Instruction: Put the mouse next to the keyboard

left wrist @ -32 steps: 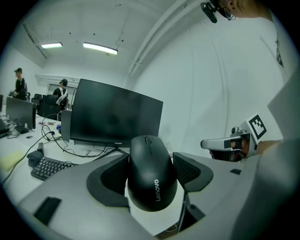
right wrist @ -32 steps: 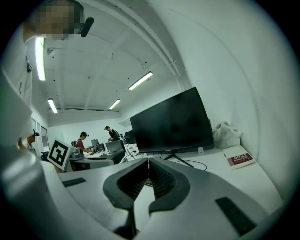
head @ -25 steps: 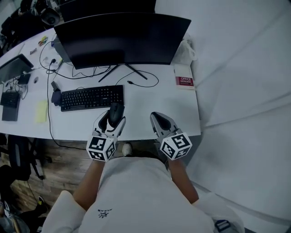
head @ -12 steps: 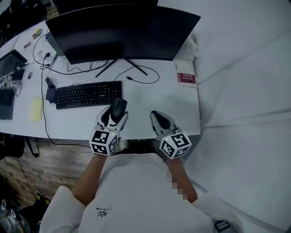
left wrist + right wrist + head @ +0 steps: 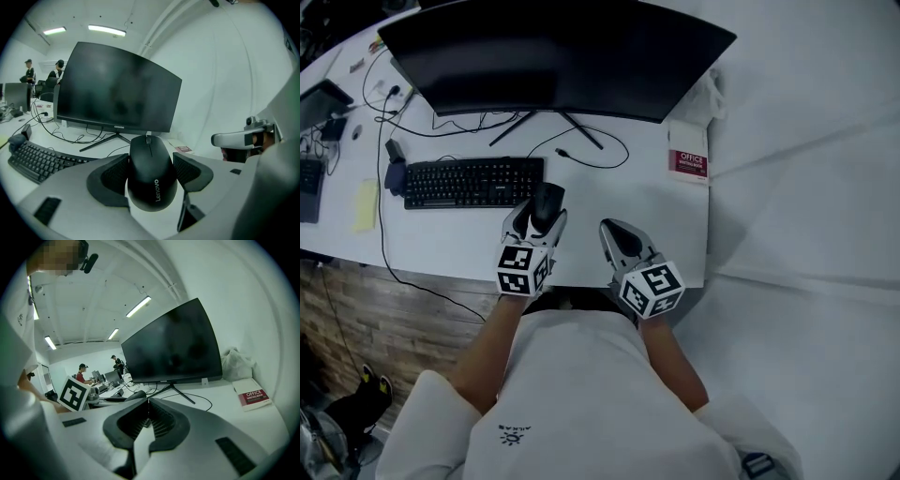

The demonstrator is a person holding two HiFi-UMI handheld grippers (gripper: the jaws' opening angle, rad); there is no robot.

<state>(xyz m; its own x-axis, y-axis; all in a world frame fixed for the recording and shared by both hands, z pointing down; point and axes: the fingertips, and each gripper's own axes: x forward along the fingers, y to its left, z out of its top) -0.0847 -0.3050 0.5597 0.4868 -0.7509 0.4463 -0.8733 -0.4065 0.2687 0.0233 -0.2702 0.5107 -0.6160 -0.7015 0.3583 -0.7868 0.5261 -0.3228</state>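
A black Lenovo mouse (image 5: 151,171) sits clamped between the jaws of my left gripper (image 5: 538,221), held above the white desk (image 5: 609,202) just right of the black keyboard's (image 5: 472,182) near right corner. In the head view the mouse (image 5: 547,204) pokes out past the fingertips. The keyboard (image 5: 35,161) lies low at the left in the left gripper view. My right gripper (image 5: 615,235) hovers over the desk's front edge, jaws pressed together with nothing between them; its own view shows the tips (image 5: 148,405) meeting.
A wide black monitor (image 5: 553,58) on a splayed stand fills the back of the desk, with cables (image 5: 581,150) trailing in front of it. A red and white book (image 5: 689,165) lies at the right edge. Further desks with clutter (image 5: 319,103) extend left.
Both grippers drifted slightly toward the monitor, the left still carrying the mouse beside the keyboard's right end. My head view has shifted, so the desk sits more leftward in frame.
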